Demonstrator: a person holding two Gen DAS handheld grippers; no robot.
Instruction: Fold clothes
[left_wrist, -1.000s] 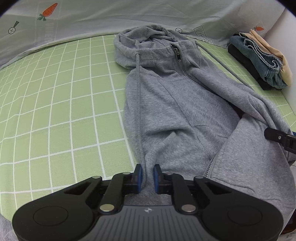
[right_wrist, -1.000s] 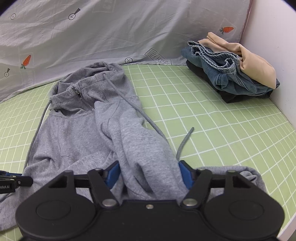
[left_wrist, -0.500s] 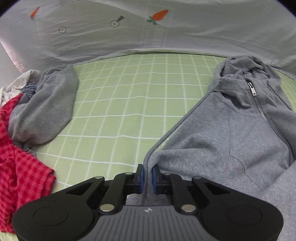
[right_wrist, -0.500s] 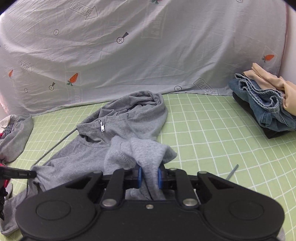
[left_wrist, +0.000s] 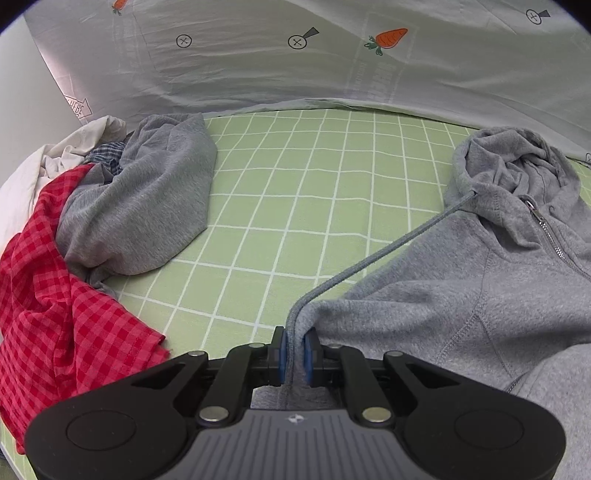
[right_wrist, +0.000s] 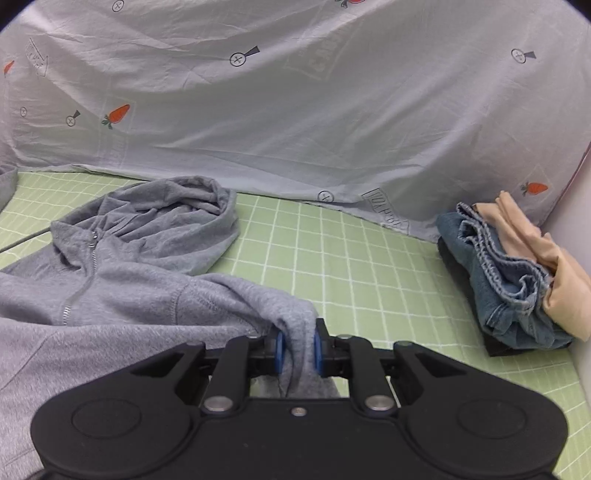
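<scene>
Two heaps of clothing flank a grey zip hoodie (left_wrist: 461, 295) spread on the green checked sheet (left_wrist: 295, 206). At far left lies a pile with a red checked shirt (left_wrist: 55, 314) and a grey garment (left_wrist: 147, 199). The left gripper (left_wrist: 294, 350) pinches the hoodie's edge beside its drawstring (left_wrist: 388, 254). The right gripper (right_wrist: 297, 349) pinches bunched hoodie fabric. Far right sit folded jeans (right_wrist: 495, 280) under a beige garment (right_wrist: 535, 258).
</scene>
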